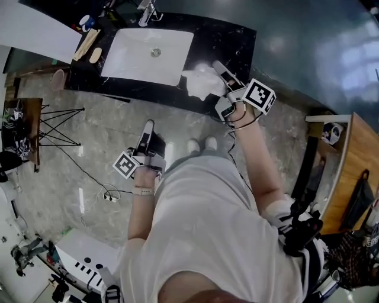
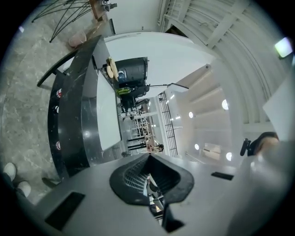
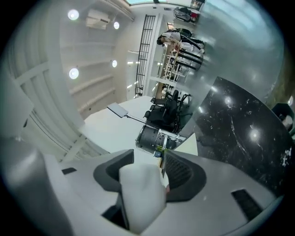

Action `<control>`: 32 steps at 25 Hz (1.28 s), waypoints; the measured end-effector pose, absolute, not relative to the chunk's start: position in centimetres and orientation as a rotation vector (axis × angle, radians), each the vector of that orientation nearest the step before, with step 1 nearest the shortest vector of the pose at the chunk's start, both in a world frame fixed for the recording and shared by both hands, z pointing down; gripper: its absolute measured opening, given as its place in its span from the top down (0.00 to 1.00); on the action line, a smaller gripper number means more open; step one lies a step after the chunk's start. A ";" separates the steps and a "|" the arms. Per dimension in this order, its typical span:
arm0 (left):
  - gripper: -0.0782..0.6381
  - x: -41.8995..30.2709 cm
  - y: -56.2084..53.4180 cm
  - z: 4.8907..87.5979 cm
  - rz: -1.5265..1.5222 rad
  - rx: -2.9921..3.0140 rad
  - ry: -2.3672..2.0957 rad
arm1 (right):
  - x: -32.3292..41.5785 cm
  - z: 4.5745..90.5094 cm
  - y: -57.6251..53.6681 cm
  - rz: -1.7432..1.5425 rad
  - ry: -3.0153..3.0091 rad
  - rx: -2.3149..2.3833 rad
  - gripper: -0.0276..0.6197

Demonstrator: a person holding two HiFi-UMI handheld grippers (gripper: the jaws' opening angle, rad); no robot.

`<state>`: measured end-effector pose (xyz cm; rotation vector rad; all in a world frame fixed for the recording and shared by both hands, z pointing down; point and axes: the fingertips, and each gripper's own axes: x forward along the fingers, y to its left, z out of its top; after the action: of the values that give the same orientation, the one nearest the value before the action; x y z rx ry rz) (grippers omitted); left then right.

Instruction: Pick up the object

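A crumpled white cloth (image 1: 200, 83) hangs over the front edge of the black counter (image 1: 237, 41), just right of the sink. My right gripper (image 1: 218, 66) reaches over that edge and is shut on the cloth. In the right gripper view the cloth (image 3: 140, 196) fills the gap between the dark pads (image 3: 184, 177). My left gripper (image 1: 147, 125) hangs low over the marble floor in front of the counter, apart from the cloth. In the left gripper view its jaws (image 2: 150, 159) meet at the tips with nothing between them.
A white sink (image 1: 127, 66) with a faucet (image 1: 147, 13) is set into the counter. Wooden items (image 1: 89, 42) lie at the counter's left end. A black wire stand (image 1: 56, 124) and a power strip (image 1: 109, 197) are on the floor at left.
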<state>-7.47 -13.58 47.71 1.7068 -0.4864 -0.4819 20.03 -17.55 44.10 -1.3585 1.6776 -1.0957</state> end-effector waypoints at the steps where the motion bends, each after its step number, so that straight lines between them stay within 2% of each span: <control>1: 0.88 -6.9 -13.4 47.4 -0.475 1.711 -0.470 | 20.0 43.7 -16.9 -1.097 1.667 -1.346 0.62; 21: 0.88 3.1 -13.8 45.5 -0.431 1.759 -0.215 | 20.0 43.0 -11.1 -1.084 1.550 -1.152 0.62; 32: 0.88 4.1 -14.2 44.4 -0.461 1.761 -0.177 | 18.7 43.3 -10.7 -1.120 1.491 -0.999 0.62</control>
<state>4.14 -14.23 44.40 1.7613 -0.1774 -0.4606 18.65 -10.67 43.33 -0.9992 1.4913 -1.1201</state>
